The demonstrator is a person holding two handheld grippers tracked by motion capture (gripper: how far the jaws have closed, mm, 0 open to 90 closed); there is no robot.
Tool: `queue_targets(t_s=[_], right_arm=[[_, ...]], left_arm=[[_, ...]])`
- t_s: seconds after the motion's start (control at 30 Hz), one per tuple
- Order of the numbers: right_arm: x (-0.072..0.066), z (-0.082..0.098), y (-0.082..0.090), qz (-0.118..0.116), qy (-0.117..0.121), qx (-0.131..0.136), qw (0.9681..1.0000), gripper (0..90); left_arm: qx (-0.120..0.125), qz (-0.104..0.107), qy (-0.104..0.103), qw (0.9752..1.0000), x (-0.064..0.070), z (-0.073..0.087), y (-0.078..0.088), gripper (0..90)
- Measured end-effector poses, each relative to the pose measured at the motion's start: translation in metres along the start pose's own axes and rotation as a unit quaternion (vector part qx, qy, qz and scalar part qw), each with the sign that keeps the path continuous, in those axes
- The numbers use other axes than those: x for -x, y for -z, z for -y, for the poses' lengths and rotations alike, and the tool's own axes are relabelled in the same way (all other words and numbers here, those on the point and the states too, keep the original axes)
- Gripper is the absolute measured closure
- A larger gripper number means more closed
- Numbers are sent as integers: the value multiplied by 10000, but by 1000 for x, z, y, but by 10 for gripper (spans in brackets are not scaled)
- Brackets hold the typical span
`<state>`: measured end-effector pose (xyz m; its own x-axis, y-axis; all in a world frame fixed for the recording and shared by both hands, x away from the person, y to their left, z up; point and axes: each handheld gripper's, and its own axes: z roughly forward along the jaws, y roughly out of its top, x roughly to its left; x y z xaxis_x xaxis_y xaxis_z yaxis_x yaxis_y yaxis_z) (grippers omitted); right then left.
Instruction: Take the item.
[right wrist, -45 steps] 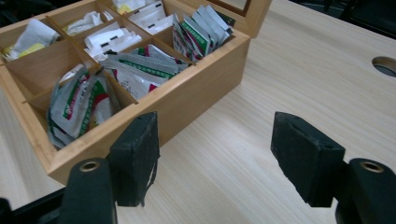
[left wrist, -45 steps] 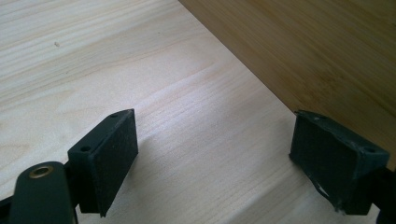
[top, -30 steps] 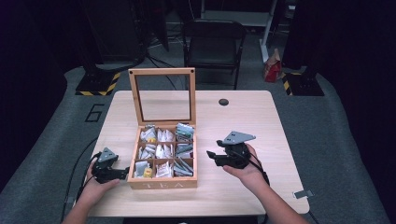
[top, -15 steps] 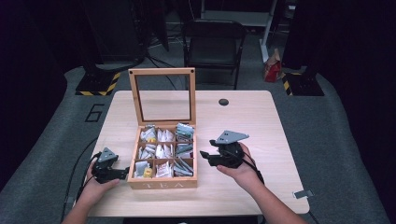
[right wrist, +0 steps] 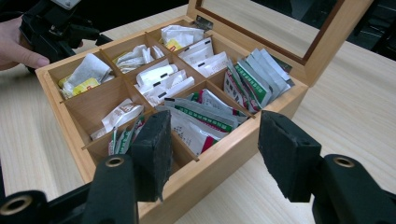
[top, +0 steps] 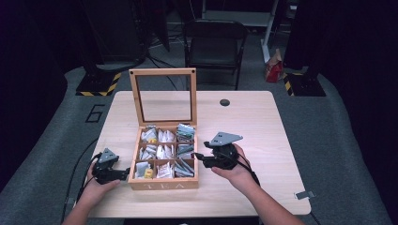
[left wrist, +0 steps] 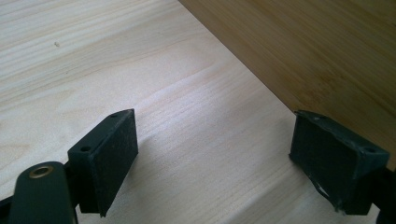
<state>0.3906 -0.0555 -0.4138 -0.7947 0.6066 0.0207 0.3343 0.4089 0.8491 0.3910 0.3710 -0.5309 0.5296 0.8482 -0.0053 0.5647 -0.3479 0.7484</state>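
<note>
A wooden tea box (top: 162,184) stands on the table with its glass lid (top: 163,96) raised upright. Its compartments hold tea sachets (right wrist: 159,79), among them green-striped packets (right wrist: 254,79). My right gripper (top: 199,157) is open at the box's right wall. In the right gripper view its jaws (right wrist: 212,140) straddle that wall (right wrist: 224,151), one over a compartment and one outside; they have just been closing a little, and the pads touch nothing. My left gripper (top: 124,174) rests open on the table beside the box's left side, with bare wood (left wrist: 215,144) between its jaws.
A small black round object (top: 225,102) lies on the table behind the box. A metal clip (top: 302,194) sits near the table's front right corner. A black chair (top: 213,42) stands beyond the far edge, with a red bag (top: 273,70) on the floor.
My right gripper has moved left across the table to the box's right wall. The left hand and its gripper have stayed where they were.
</note>
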Motion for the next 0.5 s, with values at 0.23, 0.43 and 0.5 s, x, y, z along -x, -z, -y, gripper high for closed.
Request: queue_targets(t_s=[0.23, 0.43, 0.5], right_arm=[[-6, 2, -8, -67, 28, -49, 10000, 465], [-13, 5, -16, -146, 48, -81, 9998, 524], [-14, 6, -18, -169, 42, -111, 9998, 527]], left_arm=[[0, 0, -1, 10000, 0, 0, 0, 145], [0, 0, 0, 10000, 0, 0, 0, 145], [0, -1, -2, 10000, 0, 0, 0, 145]])
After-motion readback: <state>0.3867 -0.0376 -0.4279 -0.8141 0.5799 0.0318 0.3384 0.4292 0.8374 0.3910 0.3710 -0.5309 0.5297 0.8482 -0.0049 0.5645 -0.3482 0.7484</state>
